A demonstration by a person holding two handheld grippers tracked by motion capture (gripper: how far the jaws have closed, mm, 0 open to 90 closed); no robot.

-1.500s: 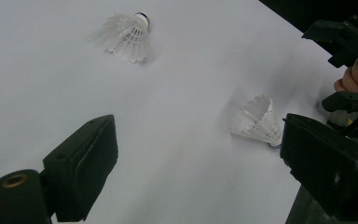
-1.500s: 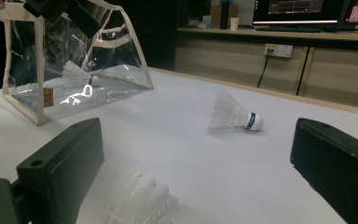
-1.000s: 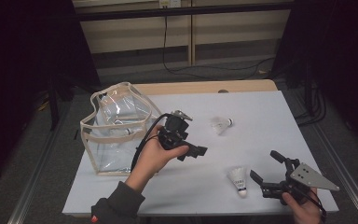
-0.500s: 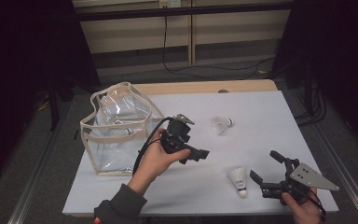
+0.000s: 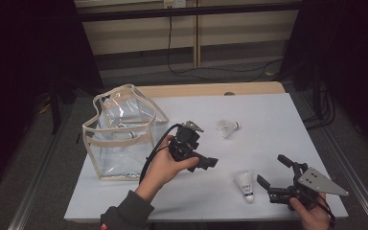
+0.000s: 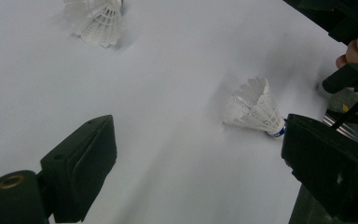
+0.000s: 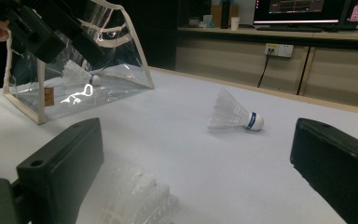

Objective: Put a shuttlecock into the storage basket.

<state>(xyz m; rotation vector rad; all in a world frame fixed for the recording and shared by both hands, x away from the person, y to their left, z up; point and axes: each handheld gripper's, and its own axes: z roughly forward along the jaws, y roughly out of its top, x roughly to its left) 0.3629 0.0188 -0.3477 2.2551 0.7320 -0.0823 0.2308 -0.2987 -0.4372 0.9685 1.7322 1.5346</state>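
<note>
**A:** Where is the shuttlecock being gone for?

**B:** The near shuttlecock (image 5: 245, 185) lies on its side on the white tabletop (image 5: 278, 124), at about five o'clock from the middle. The right tongs (image 5: 274, 176) sit just beside it at its three o'clock, spread wide and holding nothing. In the right gripper view its feathers blur between the two black jaws.

**A:** And the other hand?

**B:** The left tongs (image 5: 210, 163) hover near the middle, at the shuttlecock's ten o'clock, also spread and empty, pointing towards it.

**A:** What might go wrong?

**B:** I judge the shuttlecock is light and rounded, so a jaw that touches one side first could roll it off. A hard squeeze could crush the feathers. Both tongs aim at the same spot and could bump.

**A:** How many of each?

**B:** Three shuttlecocks: this one, a second shuttlecock (image 5: 227, 127) at one o'clock, and a third shuttlecock (image 7: 78, 74) inside the clear bag (image 5: 124, 132) at nine o'clock. One bag, two tongs.
</note>
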